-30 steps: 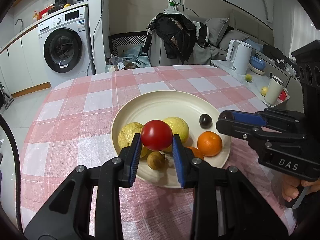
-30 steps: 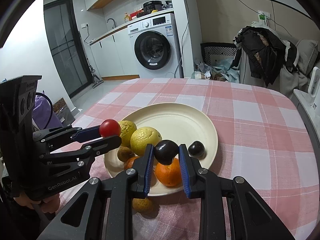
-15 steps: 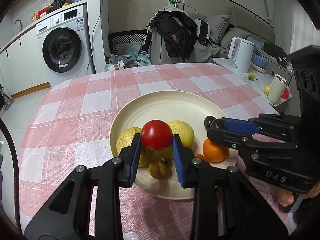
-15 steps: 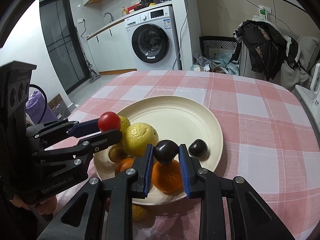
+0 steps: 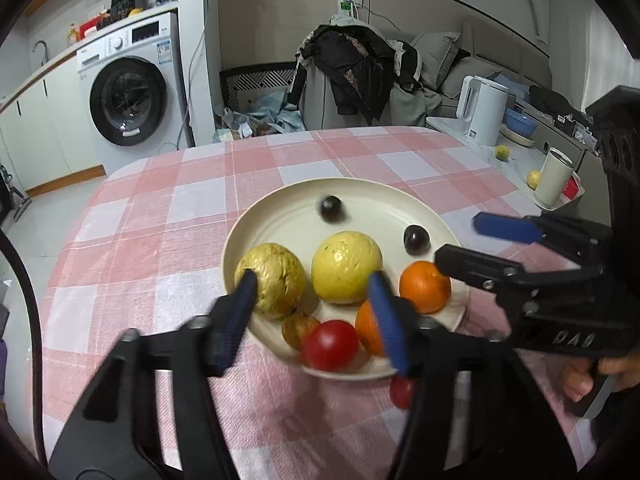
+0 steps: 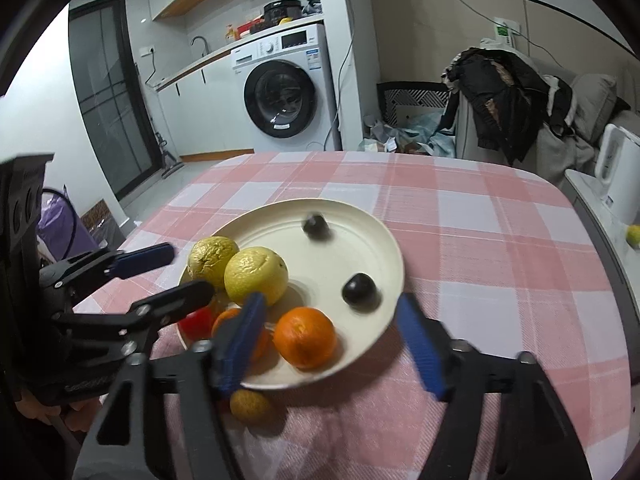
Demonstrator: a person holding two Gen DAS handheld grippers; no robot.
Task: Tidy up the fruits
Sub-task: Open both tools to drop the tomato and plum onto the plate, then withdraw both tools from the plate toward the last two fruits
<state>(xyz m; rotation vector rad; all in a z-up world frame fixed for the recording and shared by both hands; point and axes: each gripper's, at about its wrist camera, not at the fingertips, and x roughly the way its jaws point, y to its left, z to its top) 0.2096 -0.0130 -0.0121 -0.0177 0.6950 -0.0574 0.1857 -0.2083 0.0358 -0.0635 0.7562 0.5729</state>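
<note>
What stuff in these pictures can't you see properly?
- Small red fruit on the checked tablecloth: left wrist view, mostly hidden behind the left hand-held gripper.
- Second orange fruit on the cream plate: right wrist view, covered by the right hand-held gripper.
- Far dark round fruit: motion-blurred.
- Washing machine labels: too small.

Even, soft indoor light; fisheye bending with dark vignetted corners; tool fingers (image 5: 383, 314) motion-blurred.

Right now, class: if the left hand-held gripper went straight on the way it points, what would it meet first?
Probably the red tomato at the near rim of the cream plate, low between the open fingers of the left hand-held gripper. Beyond it sits the yellow fruit. Depth is uncertain.
</note>
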